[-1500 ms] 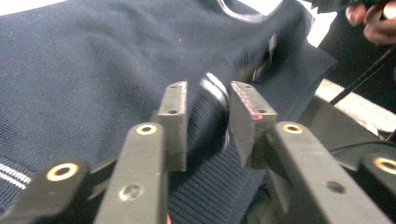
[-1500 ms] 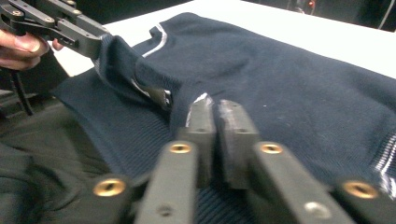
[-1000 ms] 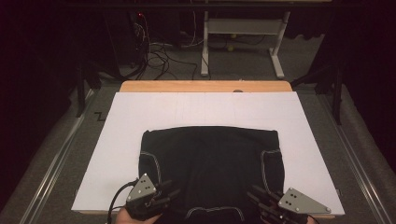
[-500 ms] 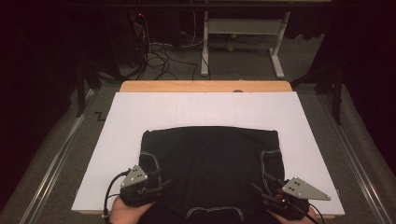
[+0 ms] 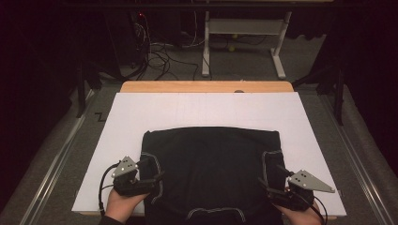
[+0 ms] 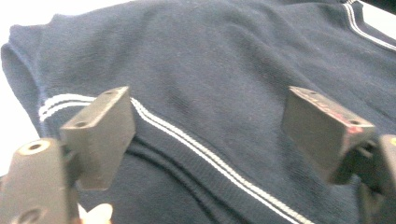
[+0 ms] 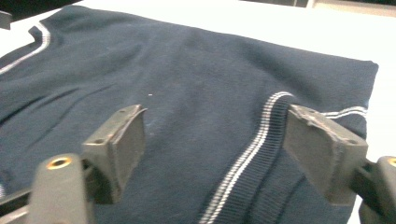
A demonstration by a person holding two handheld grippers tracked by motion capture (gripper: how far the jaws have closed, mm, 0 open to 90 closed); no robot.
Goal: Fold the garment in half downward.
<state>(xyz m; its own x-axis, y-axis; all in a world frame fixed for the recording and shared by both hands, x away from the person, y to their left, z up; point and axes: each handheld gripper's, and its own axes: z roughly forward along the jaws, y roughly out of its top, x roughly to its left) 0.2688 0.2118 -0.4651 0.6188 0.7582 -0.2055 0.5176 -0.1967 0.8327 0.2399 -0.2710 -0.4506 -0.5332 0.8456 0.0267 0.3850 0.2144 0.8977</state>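
A dark navy knit garment (image 5: 211,168) with white-striped ribbed trim lies folded on the white board (image 5: 206,110). My left gripper (image 5: 151,172) sits at the garment's near left edge, jaws open over the striped trim (image 6: 187,140). In the left gripper view, the left gripper (image 6: 210,126) has cloth beneath both jaws and nothing pinched. My right gripper (image 5: 274,185) hovers at the near right edge. In the right gripper view, the right gripper (image 7: 215,135) stands open above the garment (image 7: 187,79), its right jaw next to a striped ribbed band (image 7: 252,149).
The board rests on a wooden table (image 5: 206,86) with bare white surface beyond and beside the garment. Metal rails (image 5: 51,164) run along both sides. A white desk frame (image 5: 244,37) and cables (image 5: 155,56) stand on the floor behind.
Both grippers have spread outward from the garment's near middle to its left and right edges. The garment has not shifted.
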